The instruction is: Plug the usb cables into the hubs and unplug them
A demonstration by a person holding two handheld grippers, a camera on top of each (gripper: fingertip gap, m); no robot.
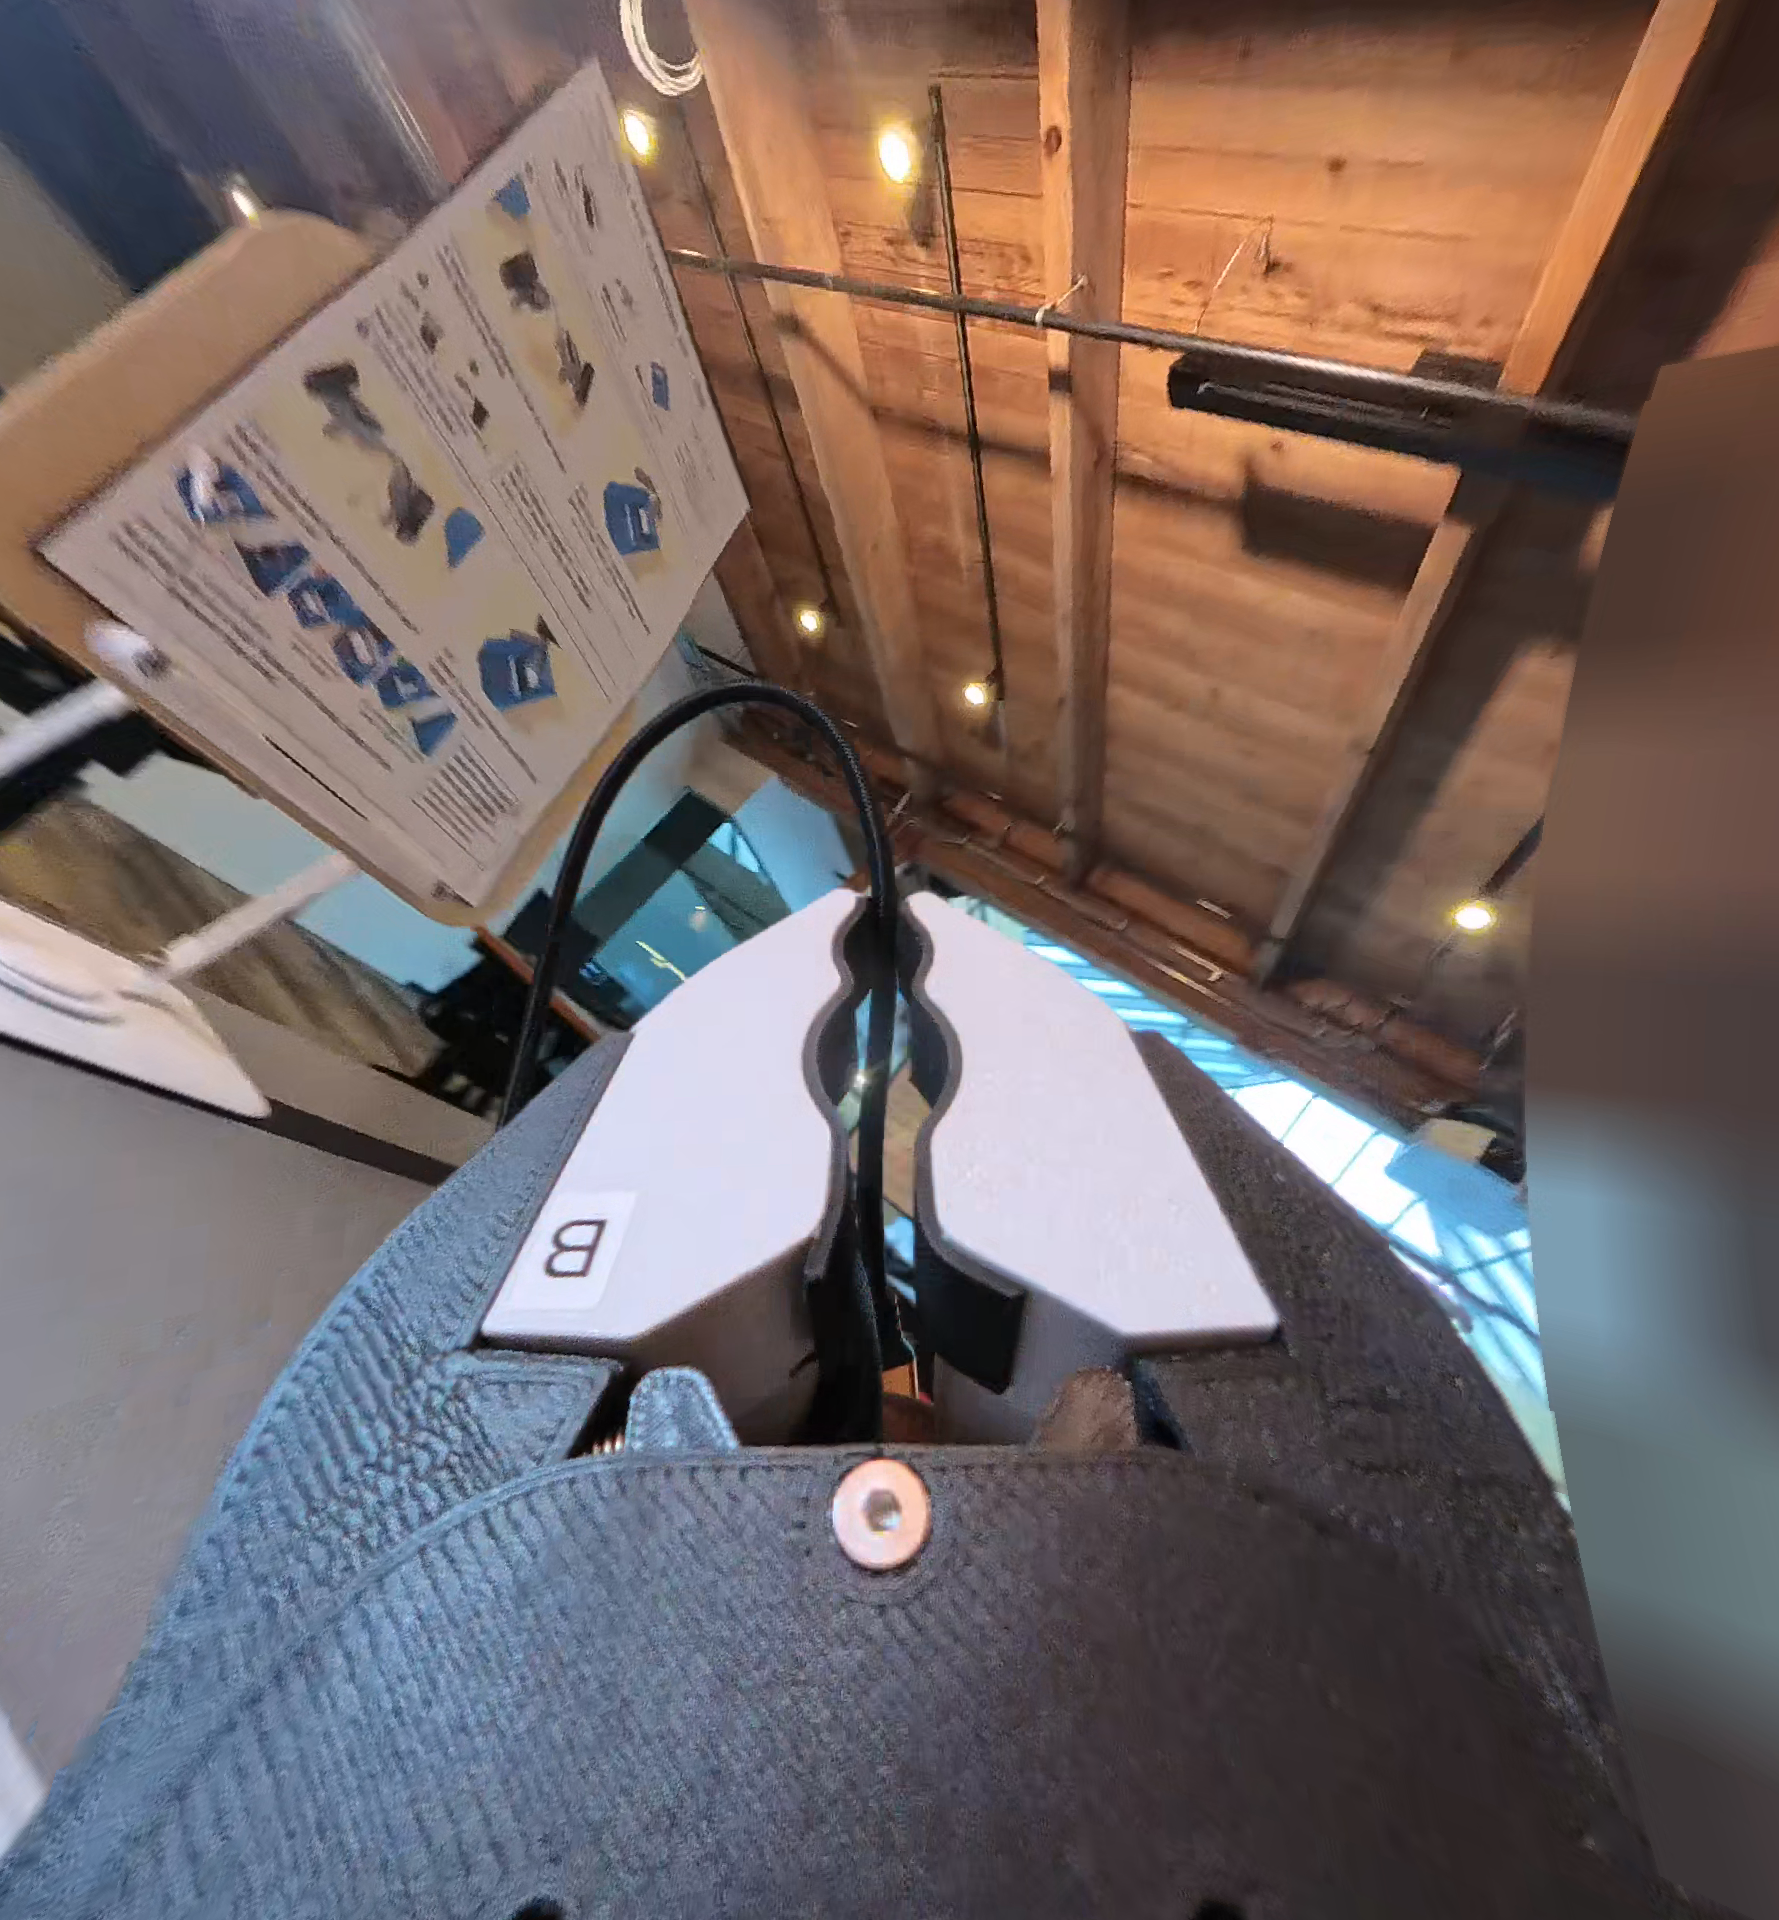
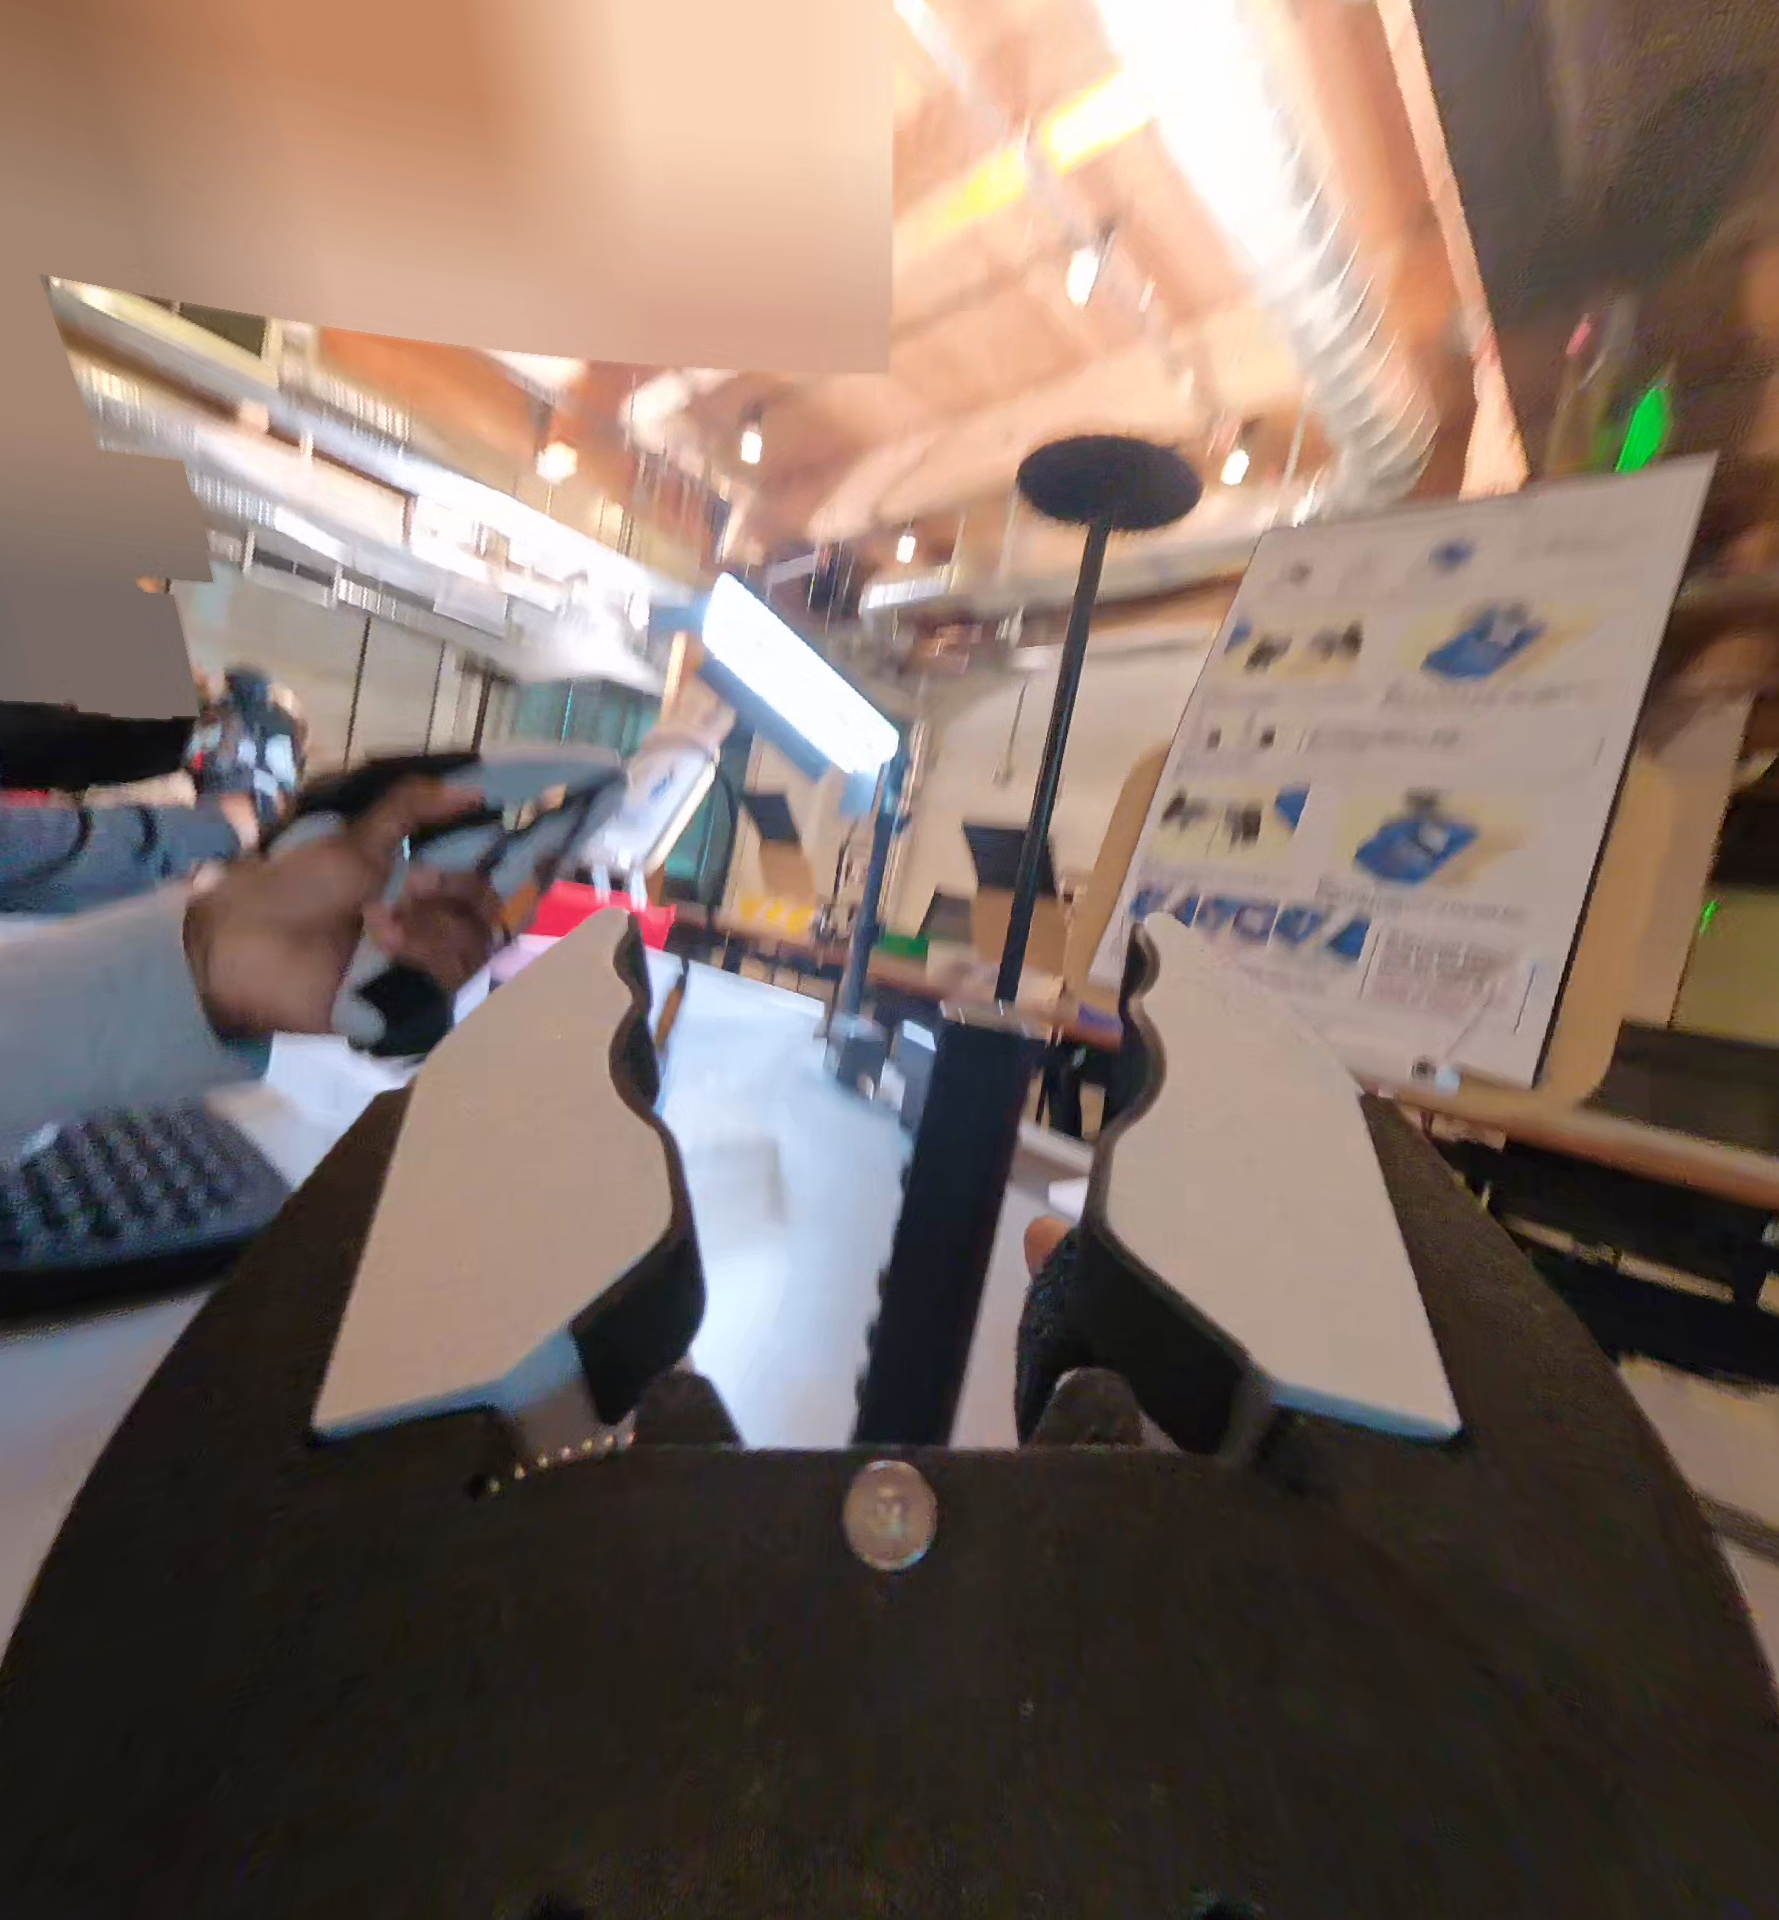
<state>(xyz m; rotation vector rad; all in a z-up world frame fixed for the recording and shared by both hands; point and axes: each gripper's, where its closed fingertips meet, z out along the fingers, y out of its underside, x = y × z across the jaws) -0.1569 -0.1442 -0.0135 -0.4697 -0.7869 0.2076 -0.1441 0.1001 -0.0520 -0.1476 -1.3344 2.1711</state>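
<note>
In the left wrist view my left gripper points up toward the wooden ceiling and is shut on a thin black usb cable. The cable runs between the grey fingers, arches up past the tips and drops down to the left. Its plug is hidden. In the right wrist view my right gripper is open and empty, its grey fingers spread wide. The left gripper also shows there, farther off at the left, held in a person's hand. No hub shows in either view.
A printed instruction board on a wooden stand leans at the left; it also shows in the right wrist view. A black pole with a round disc top rises ahead. A black keyboard lies on the white table.
</note>
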